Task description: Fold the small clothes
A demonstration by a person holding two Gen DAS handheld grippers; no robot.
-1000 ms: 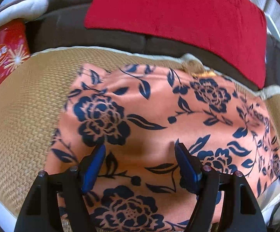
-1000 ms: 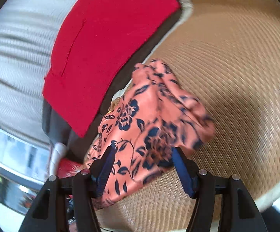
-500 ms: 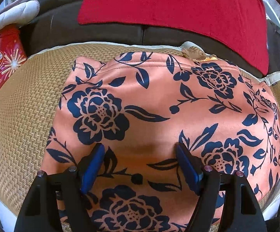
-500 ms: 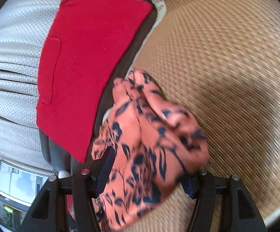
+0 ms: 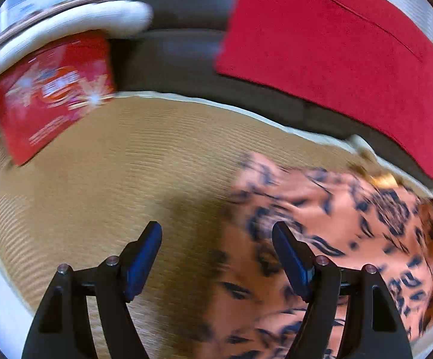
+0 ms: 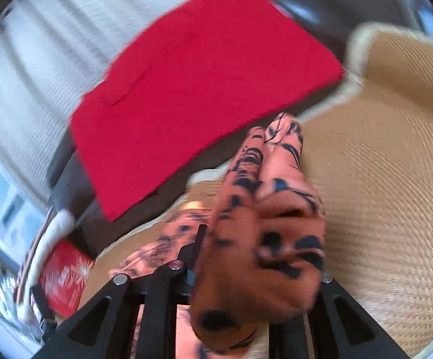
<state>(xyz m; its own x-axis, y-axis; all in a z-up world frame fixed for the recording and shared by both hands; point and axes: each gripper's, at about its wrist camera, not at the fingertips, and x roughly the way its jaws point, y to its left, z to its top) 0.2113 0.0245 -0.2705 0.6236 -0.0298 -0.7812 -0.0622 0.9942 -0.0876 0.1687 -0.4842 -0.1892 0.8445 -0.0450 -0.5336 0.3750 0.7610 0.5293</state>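
Observation:
An orange garment point(image 5: 321, 224) with dark blue flowers lies on a woven straw mat point(image 5: 111, 179). In the left wrist view my left gripper point(image 5: 216, 239) is open and empty above the mat, at the garment's left edge. In the right wrist view my right gripper point(image 6: 255, 272) is shut on a bunched part of the orange garment point(image 6: 264, 239), which is lifted off the mat point(image 6: 381, 179) and hides the fingertips.
A flat red cloth point(image 5: 336, 45) lies on the dark sofa back point(image 5: 171, 56) behind the mat; it also shows in the right wrist view point(image 6: 192, 95). A red printed box point(image 5: 51, 89) and a white cushion point(image 5: 66, 27) sit at the far left.
My left gripper has swung left, off the middle of the garment to its left edge. My right gripper has closed on the garment's side and lifted it.

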